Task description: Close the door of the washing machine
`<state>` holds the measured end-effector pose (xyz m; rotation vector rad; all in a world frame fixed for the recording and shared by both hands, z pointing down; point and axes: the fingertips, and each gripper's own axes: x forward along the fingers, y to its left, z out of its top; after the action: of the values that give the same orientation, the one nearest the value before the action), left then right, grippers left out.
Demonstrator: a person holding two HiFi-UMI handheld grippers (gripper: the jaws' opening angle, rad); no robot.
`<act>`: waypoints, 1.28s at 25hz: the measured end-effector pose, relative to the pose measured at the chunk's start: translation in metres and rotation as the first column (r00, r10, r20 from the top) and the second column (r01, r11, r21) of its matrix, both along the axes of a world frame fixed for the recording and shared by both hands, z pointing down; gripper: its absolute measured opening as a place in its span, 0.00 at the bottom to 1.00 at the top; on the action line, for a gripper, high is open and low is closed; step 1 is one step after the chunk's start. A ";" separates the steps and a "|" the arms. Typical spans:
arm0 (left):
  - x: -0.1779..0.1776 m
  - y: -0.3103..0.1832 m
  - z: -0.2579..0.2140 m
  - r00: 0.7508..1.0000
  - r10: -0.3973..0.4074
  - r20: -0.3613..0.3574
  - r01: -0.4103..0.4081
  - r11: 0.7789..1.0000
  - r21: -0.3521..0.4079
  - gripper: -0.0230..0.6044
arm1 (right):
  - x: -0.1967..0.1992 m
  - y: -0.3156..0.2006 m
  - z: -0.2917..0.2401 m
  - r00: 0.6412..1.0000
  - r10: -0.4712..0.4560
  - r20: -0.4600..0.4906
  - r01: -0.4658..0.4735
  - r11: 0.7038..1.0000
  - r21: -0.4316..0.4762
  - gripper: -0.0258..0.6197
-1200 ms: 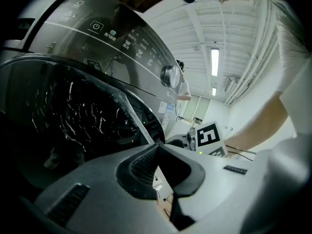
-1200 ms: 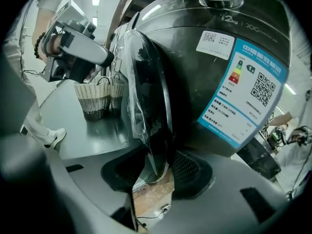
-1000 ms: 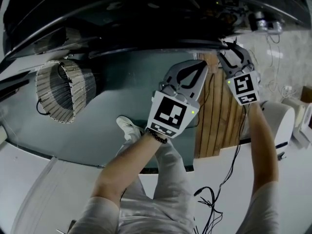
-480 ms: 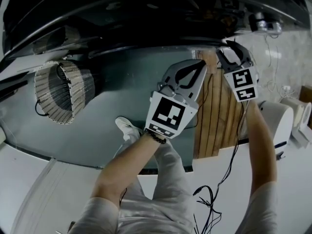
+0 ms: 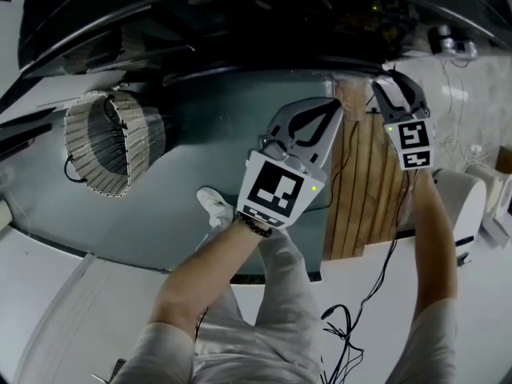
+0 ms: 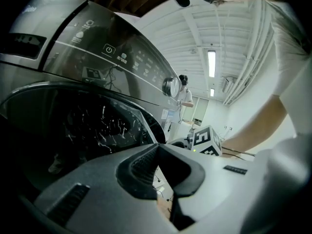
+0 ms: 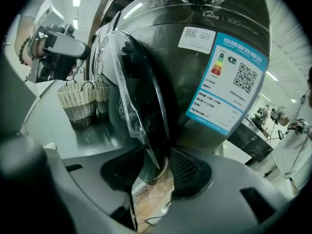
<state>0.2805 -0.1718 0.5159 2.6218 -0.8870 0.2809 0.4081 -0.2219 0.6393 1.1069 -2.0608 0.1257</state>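
Observation:
The dark grey washing machine (image 7: 214,28) carries a blue energy label. Its round door (image 7: 141,96), still partly wrapped in clear film, stands ajar and shows edge-on. My right gripper (image 7: 158,172) is shut on the door's rim; in the head view it (image 5: 394,82) sits at the right end of the dark door edge (image 5: 264,74). My left gripper (image 5: 332,109) is shut on nothing, a hand's width left of the right one. In the left gripper view its jaws (image 6: 158,147) point at the control panel (image 6: 97,48) and the dark glass below.
Wicker baskets (image 5: 108,142) stand on the grey floor to the left (image 7: 78,101). A slatted wooden panel (image 5: 364,182) lies under the right arm. Cables (image 5: 352,326) trail on the white floor, with a white appliance (image 5: 464,198) at right. A person (image 6: 184,94) stands far off.
The right gripper has rolled a little on the door's rim and sits slightly further right in the picture. The left gripper has edged forward, still shut.

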 end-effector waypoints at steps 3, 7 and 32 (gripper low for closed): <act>-0.013 0.005 -0.003 1.000 0.000 0.002 0.000 1.000 0.003 0.04 | 0.010 0.003 -0.005 0.995 0.096 0.016 -0.097 0.994 0.045 0.24; -0.034 0.009 -0.002 1.000 -0.014 0.012 0.014 1.000 -0.002 0.04 | 0.021 0.020 -0.010 0.983 0.184 0.031 -0.185 0.980 0.075 0.11; -0.227 0.104 -0.229 0.993 -0.117 0.014 0.116 0.990 0.080 0.04 | -0.145 0.178 -0.349 0.828 0.192 0.527 -0.305 0.943 0.136 0.06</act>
<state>0.0536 -0.0682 0.2871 2.6301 -1.0738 0.2453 0.2629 -0.0437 0.2908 1.6176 -2.4205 0.3685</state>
